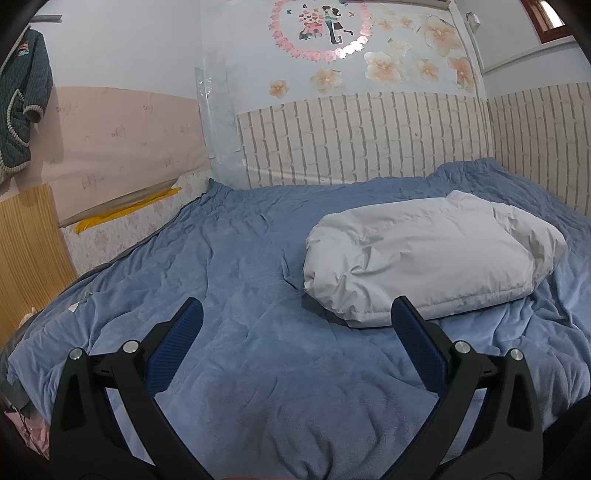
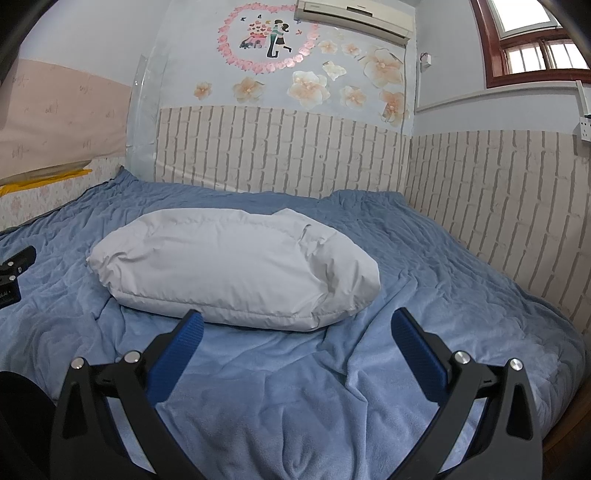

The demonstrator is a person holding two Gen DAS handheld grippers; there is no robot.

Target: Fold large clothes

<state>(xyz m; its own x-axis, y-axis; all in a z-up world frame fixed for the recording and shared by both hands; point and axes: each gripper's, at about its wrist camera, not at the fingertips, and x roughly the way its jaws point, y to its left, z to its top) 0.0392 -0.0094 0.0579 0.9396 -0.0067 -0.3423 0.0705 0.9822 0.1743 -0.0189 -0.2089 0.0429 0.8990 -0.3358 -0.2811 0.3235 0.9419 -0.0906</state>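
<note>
Bed covered by a rumpled blue blanket [image 1: 258,258], creased all over, running back to the walls on two sides. On it lies a white padded garment [image 1: 424,254], folded into a puffy oblong bundle, seam edge toward the cameras; in the right wrist view the same bundle [image 2: 236,266] sits mid-bed, well clear of the walls.

Left gripper [image 1: 297,314]: fingers spread wide, nothing between them, hanging above the blanket near the bed's front edge. The garment lies just beyond its right finger, apart from it.

Right gripper [image 2: 299,323]: also spread wide and holding nothing, above the blanket. Its left fingertip lines up with the bundle's near edge; contact cannot be judged from this angle.

Room: lower wall behind and beside the bed faced with pale brick-pattern panelling [image 2: 280,147]. Above it, pale blue wall with peach flower stickers [image 2: 310,86] and a pink heart wreath sticker [image 2: 266,37] around a cartoon couple. Air conditioner [image 2: 354,18] mounted high. Red-brown framed window [image 2: 528,48] at the upper right. A dark green quilted jacket [image 1: 22,99] hangs on the left wall, above a pink wall panel [image 1: 129,129].
</note>
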